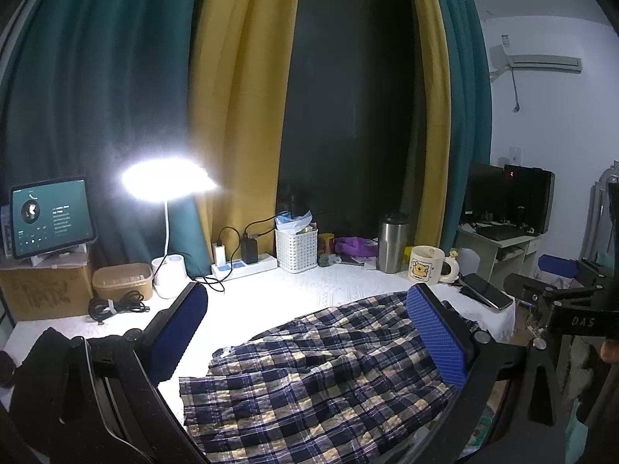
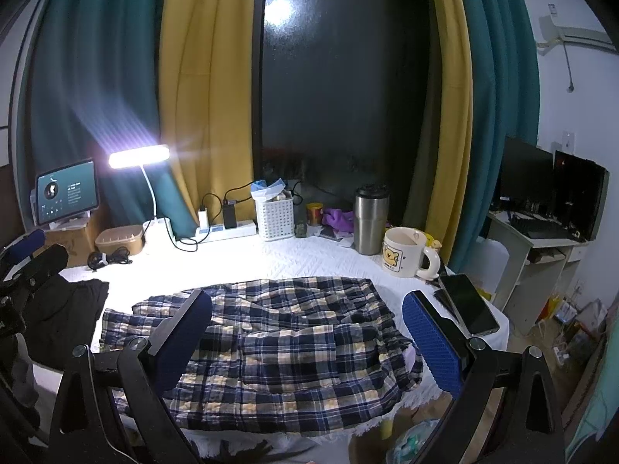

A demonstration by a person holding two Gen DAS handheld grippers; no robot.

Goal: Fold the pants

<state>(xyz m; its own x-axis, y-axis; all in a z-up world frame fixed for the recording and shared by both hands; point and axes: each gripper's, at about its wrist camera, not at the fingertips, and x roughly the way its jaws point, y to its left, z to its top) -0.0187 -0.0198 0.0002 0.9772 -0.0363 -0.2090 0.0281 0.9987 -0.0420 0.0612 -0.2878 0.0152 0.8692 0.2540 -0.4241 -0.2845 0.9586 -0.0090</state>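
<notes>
A lit lamp [image 2: 139, 156] was seen at the back left of a white-covered desk [image 2: 294, 259], beside a tablet [image 2: 66, 192]. A white basket [image 2: 275, 217], steel tumbler [image 2: 370, 219] and cartoon mug [image 2: 404, 252] were lined up along the curtains [image 2: 201, 89]. A phone [image 2: 468, 303] was laid at the right edge.

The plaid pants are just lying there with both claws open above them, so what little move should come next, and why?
Probably lower the right gripper onto the near right edge of the plaid pants and close. Both grippers, left gripper included, hang open holding nothing, and the pants lie rumpled and unfolded on the white table cover.
</notes>
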